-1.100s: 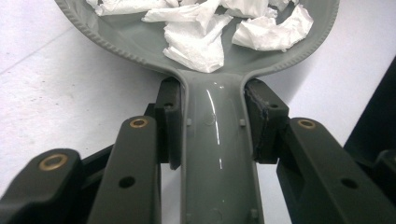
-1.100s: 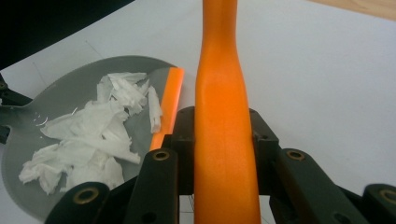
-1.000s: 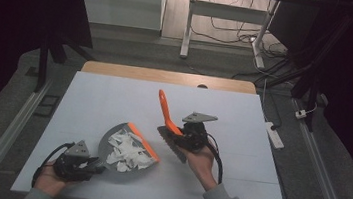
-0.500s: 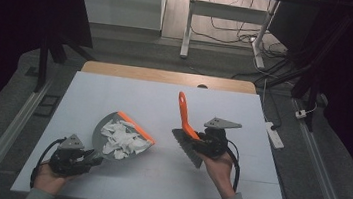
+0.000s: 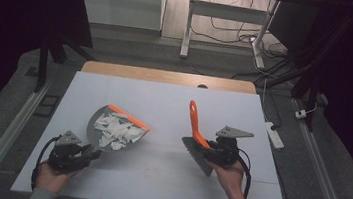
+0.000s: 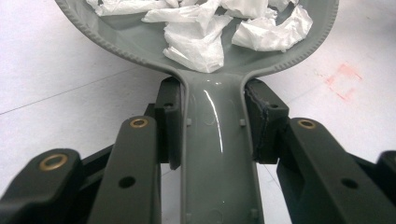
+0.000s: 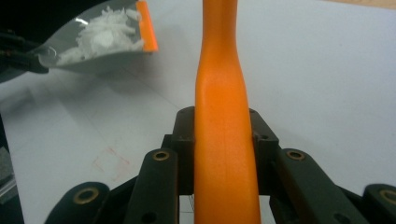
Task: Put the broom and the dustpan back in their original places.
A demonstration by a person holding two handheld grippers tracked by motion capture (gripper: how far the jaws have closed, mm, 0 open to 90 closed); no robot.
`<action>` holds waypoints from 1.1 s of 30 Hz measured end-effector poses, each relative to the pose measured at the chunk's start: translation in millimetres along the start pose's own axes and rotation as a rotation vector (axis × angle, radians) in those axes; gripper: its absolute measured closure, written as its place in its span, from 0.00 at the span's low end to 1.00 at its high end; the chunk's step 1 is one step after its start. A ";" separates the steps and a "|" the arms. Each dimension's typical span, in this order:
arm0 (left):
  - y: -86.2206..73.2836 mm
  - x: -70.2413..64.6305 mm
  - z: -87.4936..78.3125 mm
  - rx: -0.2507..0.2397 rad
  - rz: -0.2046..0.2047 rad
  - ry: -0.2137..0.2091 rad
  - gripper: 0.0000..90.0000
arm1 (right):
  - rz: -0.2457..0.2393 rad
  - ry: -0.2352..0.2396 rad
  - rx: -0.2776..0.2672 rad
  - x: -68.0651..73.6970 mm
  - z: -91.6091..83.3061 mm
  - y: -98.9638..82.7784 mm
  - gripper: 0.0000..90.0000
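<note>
Step in hand: sweeping looks finished; the paper scraps (image 5: pixel 114 131) lie heaped in the grey dustpan (image 5: pixel 111 127), and the brush (image 5: pixel 195 134) is held apart from it, to its right.
Left gripper (image 5: pixel 89 153): fingers (image 6: pixel 169 122) clamped on both sides of the dustpan's handle, close to where it widens into the pan.
Right gripper (image 5: pixel 208 152): fingers (image 7: pixel 185 140) closed on the brush's orange handle, which rises up and away between them.
Dustpan position: left of centre on the white bench (image 5: pixel 174 99), orange lip (image 5: pixel 127 116) facing the far side, pan apparently raised a little at the front.
Next move, as judged: carry the pan level so the loose scraps stay in, and set the brush down on open bench.
Hard to make out: whether the pan's underside touches the bench; the bristles are dark and blurred in the high view; no bin for emptying can be seen.
Cut off: the pan's far rim in the left gripper view.
</note>
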State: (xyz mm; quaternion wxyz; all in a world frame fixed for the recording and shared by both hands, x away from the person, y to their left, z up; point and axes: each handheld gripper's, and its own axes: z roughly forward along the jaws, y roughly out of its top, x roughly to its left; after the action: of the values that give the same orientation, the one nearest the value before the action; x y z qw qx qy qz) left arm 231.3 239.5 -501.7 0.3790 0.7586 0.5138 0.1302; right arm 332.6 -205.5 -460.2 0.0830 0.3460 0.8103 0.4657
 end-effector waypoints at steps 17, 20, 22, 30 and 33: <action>4.6 -9.7 17.7 -0.009 -0.111 0.137 0.69 | 0.061 0.039 0.063 -17.6 -24.8 -23.8 0.78; 4.8 -8.2 21.4 -0.007 -0.126 0.148 0.68 | 0.074 0.038 0.070 -22.0 -28.7 -26.2 0.78; 5.5 -6.5 23.5 -0.008 -0.143 0.156 0.68 | 0.077 0.038 0.080 -24.5 -31.3 -28.5 0.78; 9.1 -1.6 30.1 -0.014 -0.193 0.183 0.68 | 0.102 0.053 0.099 -29.4 -36.7 -34.5 0.78; 9.2 -0.9 31.8 -0.018 -0.211 0.196 0.68 | 0.103 0.061 0.108 -29.6 -36.3 -34.5 0.78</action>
State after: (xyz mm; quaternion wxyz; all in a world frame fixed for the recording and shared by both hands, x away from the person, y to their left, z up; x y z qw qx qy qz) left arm 255.8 223.1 -516.7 0.3455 0.6805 0.6241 0.1675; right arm 321.4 -260.9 -473.7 0.0155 0.3770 0.8175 0.4352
